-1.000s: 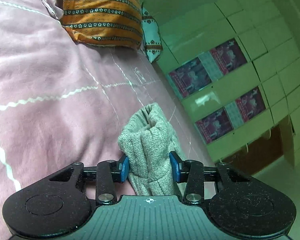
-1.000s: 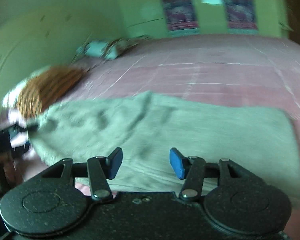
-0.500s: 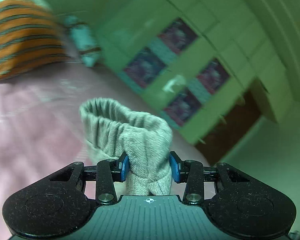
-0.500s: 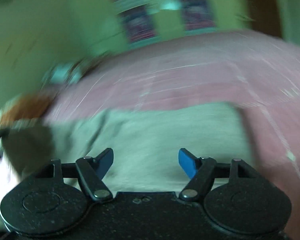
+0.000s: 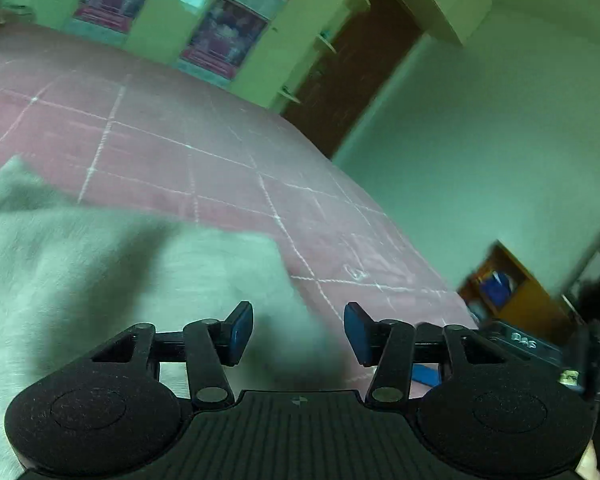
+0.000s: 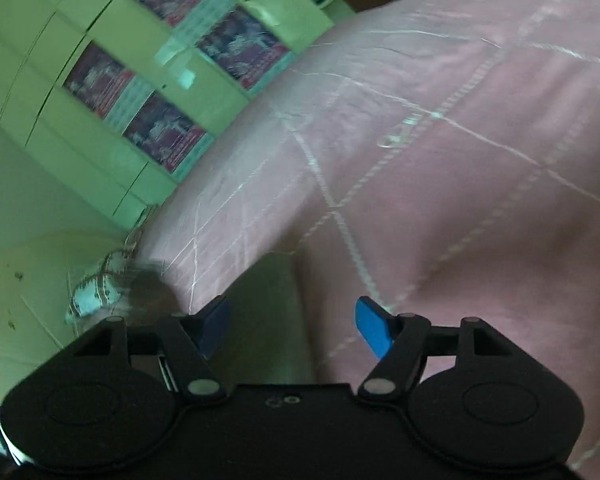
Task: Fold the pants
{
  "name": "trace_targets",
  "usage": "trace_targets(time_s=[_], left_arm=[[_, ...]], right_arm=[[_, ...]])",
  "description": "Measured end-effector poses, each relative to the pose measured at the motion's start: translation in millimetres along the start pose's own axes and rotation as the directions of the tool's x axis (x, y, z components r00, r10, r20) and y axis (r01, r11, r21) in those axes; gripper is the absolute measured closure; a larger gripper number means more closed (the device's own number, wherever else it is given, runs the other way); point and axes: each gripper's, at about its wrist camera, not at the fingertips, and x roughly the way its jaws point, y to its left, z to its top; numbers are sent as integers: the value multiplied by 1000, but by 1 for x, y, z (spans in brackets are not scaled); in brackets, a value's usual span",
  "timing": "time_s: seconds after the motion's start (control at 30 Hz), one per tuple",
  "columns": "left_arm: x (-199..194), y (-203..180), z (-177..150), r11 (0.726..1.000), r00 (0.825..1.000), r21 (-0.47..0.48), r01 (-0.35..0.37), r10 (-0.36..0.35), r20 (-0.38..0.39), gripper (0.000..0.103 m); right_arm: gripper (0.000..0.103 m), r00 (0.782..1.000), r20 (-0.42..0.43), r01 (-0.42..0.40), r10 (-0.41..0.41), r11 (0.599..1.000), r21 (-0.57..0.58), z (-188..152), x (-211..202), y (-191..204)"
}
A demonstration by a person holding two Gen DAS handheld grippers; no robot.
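You are hovering between folds, it seems: both the left gripper and right gripper are gaping with nothing in them, the grey pants are lying on the pink bedspread, so next you probably need to pinch an edge.

left gripper fingers now apart, pants released onto bed
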Motion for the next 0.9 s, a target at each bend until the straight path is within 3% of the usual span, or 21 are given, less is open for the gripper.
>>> trace_targets(time_s=[0.13, 0.23, 0.37, 0.47, 0.57, 0.7, 0.73, 0.77, 0.8, 0.83, 0.9], left_arm=[[-55, 26, -7, 992, 989, -56, -110, 115, 88, 53], [-110, 56, -15, 974, 966, -89, -210, 221, 132, 53], [-169, 89, -38, 935, 927, -107, -337, 350, 133, 53], [-193, 101, -57, 915, 909, -98, -391, 401, 116, 53], [-200, 100, -71, 913, 910, -30, -406, 407, 77, 53], [-174, 92, -63, 932, 934, 68, -356, 356, 14, 53], [-166, 89, -61, 930, 934, 86, -357, 358, 5, 53], [-161, 86, -61, 929, 933, 94, -358, 360, -3, 53], [-156, 86, -58, 930, 934, 94, -355, 357, -7, 53], [-154, 87, -57, 924, 928, 92, -370, 372, -6, 53], [-152, 86, -59, 924, 927, 92, -372, 374, -7, 51]], right_arm=[[39, 996, -34, -81, 81, 997, 6, -3, 2, -4], [39, 986, -98, -137, 138, 990, 14, -16, 14, 5], [40, 970, -173, -166, 171, 985, 44, -37, 31, 19], [40, 965, -198, -161, 172, 984, 69, -45, 35, 26], [40, 961, -228, -145, 158, 987, 76, -48, 43, 36], [40, 955, -286, -80, 85, 996, 28, -47, 68, 55], [43, 955, -291, -63, 64, 998, 13, -48, 71, 60], [67, 957, -290, -37, 31, 999, -15, -49, 74, 66], [69, 959, -282, -31, 17, 999, -45, -49, 74, 75], [75, 963, -266, -62, 39, 995, -79, -48, 70, 85], [77, 970, -224, -132, 99, 982, -136, -46, 55, 111]])
